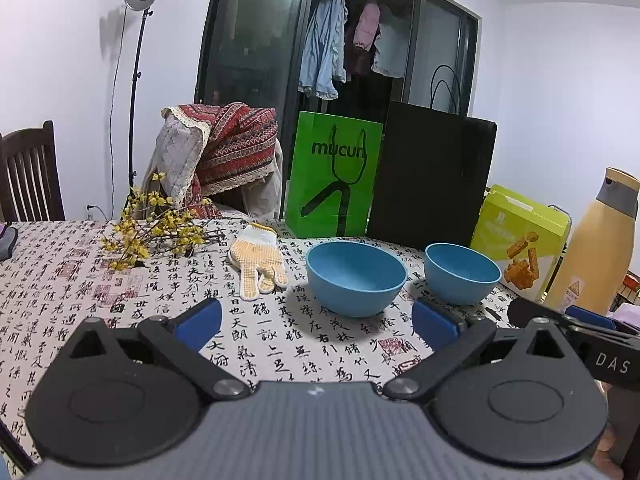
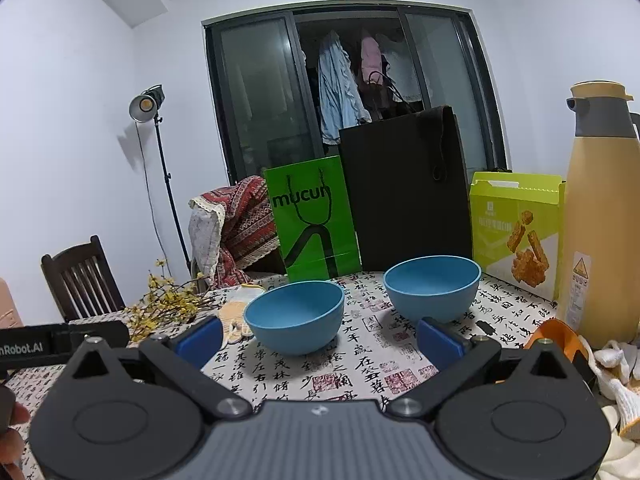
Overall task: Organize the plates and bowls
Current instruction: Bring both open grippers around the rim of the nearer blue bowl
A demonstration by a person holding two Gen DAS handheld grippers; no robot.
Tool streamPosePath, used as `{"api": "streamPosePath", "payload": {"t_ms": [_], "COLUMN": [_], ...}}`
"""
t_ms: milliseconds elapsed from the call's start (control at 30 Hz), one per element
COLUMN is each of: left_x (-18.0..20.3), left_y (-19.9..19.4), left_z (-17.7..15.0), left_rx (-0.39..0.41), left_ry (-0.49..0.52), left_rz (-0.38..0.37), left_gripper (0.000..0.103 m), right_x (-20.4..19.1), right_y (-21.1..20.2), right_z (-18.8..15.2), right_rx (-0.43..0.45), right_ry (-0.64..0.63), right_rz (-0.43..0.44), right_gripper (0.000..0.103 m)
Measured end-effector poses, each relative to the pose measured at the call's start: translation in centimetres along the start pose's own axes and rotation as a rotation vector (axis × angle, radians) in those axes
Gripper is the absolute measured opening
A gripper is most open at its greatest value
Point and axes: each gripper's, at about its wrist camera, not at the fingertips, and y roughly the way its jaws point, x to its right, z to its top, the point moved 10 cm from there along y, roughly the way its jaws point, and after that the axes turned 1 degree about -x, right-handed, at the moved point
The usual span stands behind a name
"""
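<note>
Two blue bowls stand upright and apart on the calligraphy-print tablecloth [image 1: 120,280]. In the left wrist view the nearer bowl [image 1: 356,276] sits just beyond my left gripper [image 1: 318,324], which is open with nothing between its blue pads. The second bowl [image 1: 462,272] stands to its right. In the right wrist view the left bowl [image 2: 295,316] and the right bowl [image 2: 432,287] lie just ahead of my right gripper [image 2: 320,338], also open and empty. The right gripper's body [image 1: 576,332] shows at the right edge of the left wrist view.
A dotted work glove [image 1: 258,260] and yellow flower twigs [image 1: 156,232] lie left of the bowls. Behind them stand a green bag [image 1: 334,180], a black bag [image 1: 432,176], a snack box [image 1: 520,236] and a tall yellow flask [image 1: 596,240]. White gloves [image 2: 616,380] lie at the right.
</note>
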Motion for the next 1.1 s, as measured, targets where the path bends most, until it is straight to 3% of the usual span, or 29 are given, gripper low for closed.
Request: {"api": "streamPosePath", "payload": {"t_ms": [1100], "left_x": [1.2], "left_y": [7.1], "left_z": [4.5], "left_rx": [-0.027], "left_ry": [-0.016], "left_rz": [-0.038], "left_gripper": [0.103], "right_x": [1.0], "right_y": [7.4], "right_z": [3.6], "right_rx": [-0.123], "right_ry": [-0.005], "right_rz": [-0.036], "right_gripper": [0.103]}}
